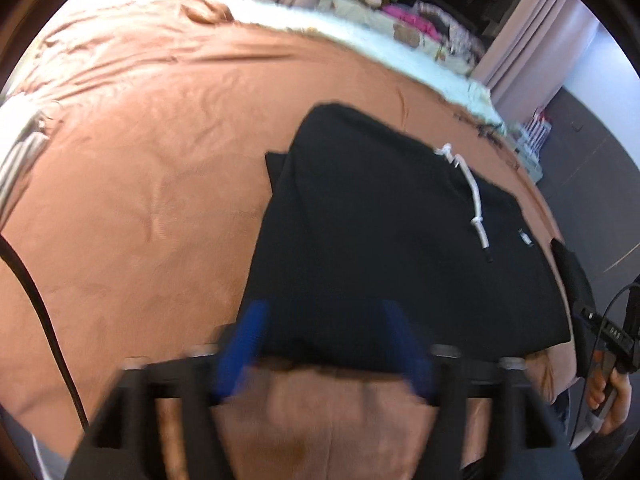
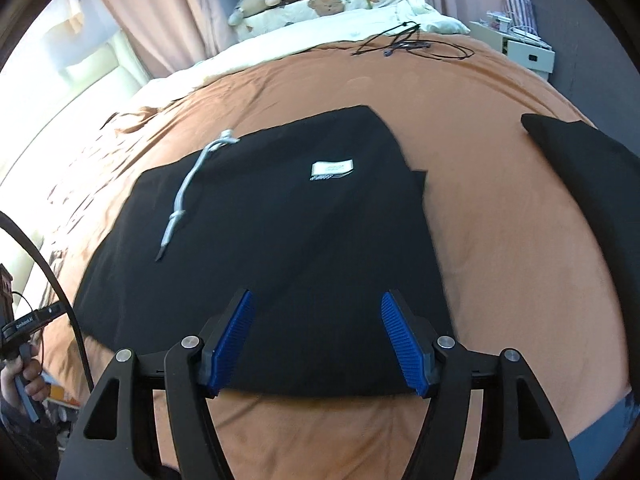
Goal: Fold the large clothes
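The black hoodie [image 1: 384, 240] lies folded into a flat block on the orange-brown bedspread [image 1: 140, 200], its white drawcord [image 1: 474, 196] trailing across the top layer. In the left wrist view the left gripper [image 1: 324, 344] is blurred, its blue pads [image 1: 244, 344] spread wide with nothing clamped between them. The near edge of the garment runs across the gap between the jaws, just ahead of the fingertips; whether the pads touch the cloth cannot be told through the blur. At the far right edge a hand [image 1: 612, 396] holds the other tool.

In the right wrist view the right gripper [image 2: 316, 340] also stands released, its ribbed blue pads [image 2: 404, 344] apart and empty. The hoodie [image 2: 280, 248] fills the space ahead of and between the jaws, its near hem lying about level with the base of the pads, and a small white label [image 2: 333, 169] shows on top. A second dark cloth [image 2: 592, 184] lies well apart to the right. Thin black cables [image 2: 412, 42] lie far up the bed near the pale bedding [image 2: 320, 40].
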